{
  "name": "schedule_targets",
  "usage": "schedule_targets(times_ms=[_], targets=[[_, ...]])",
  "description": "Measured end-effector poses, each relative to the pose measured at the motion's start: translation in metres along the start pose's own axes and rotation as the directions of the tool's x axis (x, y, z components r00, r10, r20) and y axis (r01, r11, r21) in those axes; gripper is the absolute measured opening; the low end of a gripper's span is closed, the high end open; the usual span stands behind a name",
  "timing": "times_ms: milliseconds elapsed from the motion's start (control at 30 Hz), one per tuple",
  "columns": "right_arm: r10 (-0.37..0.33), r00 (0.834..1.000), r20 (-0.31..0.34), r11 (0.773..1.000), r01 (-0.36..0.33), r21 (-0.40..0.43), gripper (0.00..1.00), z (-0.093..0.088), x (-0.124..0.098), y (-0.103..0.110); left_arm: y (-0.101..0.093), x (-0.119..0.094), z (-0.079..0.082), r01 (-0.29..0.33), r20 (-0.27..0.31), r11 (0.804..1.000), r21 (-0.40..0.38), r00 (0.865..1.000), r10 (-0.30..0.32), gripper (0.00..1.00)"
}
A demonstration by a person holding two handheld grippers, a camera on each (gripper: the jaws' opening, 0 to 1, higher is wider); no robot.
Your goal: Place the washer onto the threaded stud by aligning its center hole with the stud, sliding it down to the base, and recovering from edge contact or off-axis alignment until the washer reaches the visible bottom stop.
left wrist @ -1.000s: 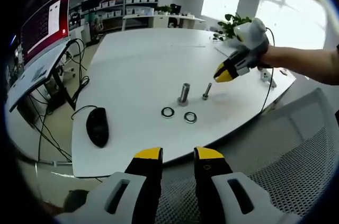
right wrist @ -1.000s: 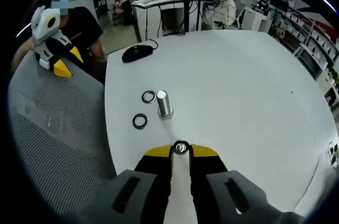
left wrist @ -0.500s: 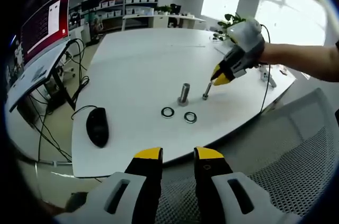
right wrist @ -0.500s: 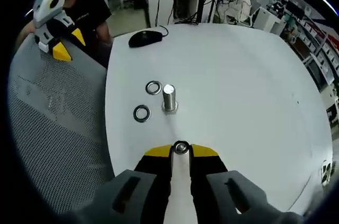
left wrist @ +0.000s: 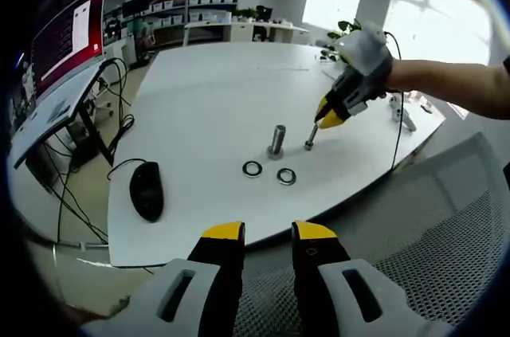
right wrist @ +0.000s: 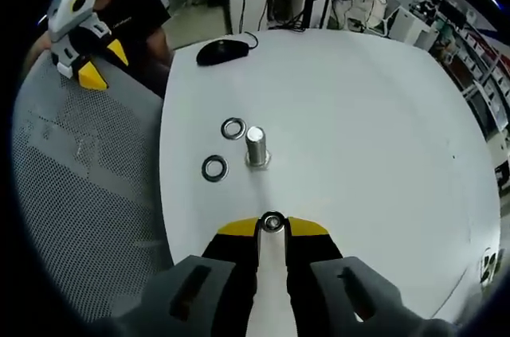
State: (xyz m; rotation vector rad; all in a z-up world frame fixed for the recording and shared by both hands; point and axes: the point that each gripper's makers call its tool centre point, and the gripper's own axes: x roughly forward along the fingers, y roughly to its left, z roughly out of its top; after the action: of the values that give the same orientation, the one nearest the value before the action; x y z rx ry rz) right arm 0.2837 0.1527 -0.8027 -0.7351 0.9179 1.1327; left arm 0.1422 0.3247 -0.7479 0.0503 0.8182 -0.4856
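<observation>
1. Right gripper view: the right gripper (right wrist: 272, 227) has its yellow-tipped jaws pinching a small threaded bolt (right wrist: 272, 222), whose round head sits between the tips.
2. Same view: a larger threaded stud (right wrist: 256, 146) stands upright on the white table (right wrist: 358, 114), ahead of the jaws.
3. Two washers lie flat on the table beside the stud: the far washer (right wrist: 233, 128) just beside the stud's top, the near washer (right wrist: 214, 168) a little apart from its base. Neither is on the stud.
4. A black mouse (right wrist: 222, 51) rests near the table's far edge. The left gripper (right wrist: 89, 74) hangs above a grey mesh chair (right wrist: 80, 193), well apart from the stud.
5. Left gripper view: the left gripper's (left wrist: 267, 232) jaws are spread with a clear gap, nothing between them.
6. Across the table, the right gripper (left wrist: 328, 118) holds the bolt (left wrist: 311, 138) upright, its lower end touching or just above the table; I cannot tell which.
7. Stud (left wrist: 276, 141) and both washers (left wrist: 253, 168) (left wrist: 286, 176) sit near the bolt.
8. Writing: a red screen (left wrist: 68, 34) shows at left; its text is too small to read.
</observation>
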Motion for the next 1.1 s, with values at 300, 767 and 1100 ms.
schedule_targets(times_ms=[300,767,1100], targets=[[0.001,0.999,-0.037,0.999,-0.002,-0.035,0.13,-0.003,0.004,-0.001,0.000,0.000,0.000,-0.001,0.002,1.000,-0.002,1.000,0.001,0.22],[0.003,0.997,-0.079,0.998,-0.008,-0.066,0.13,-0.006,0.013,0.000,0.000,0.000,0.000,0.001,0.000,1.000,0.000,1.000,-0.001,0.22],[-0.002,0.991,-0.132,0.994,-0.013,-0.108,0.13,-0.014,0.024,0.002,0.000,0.000,0.000,0.002,-0.002,1.000,0.001,1.000,-0.002,0.21]])
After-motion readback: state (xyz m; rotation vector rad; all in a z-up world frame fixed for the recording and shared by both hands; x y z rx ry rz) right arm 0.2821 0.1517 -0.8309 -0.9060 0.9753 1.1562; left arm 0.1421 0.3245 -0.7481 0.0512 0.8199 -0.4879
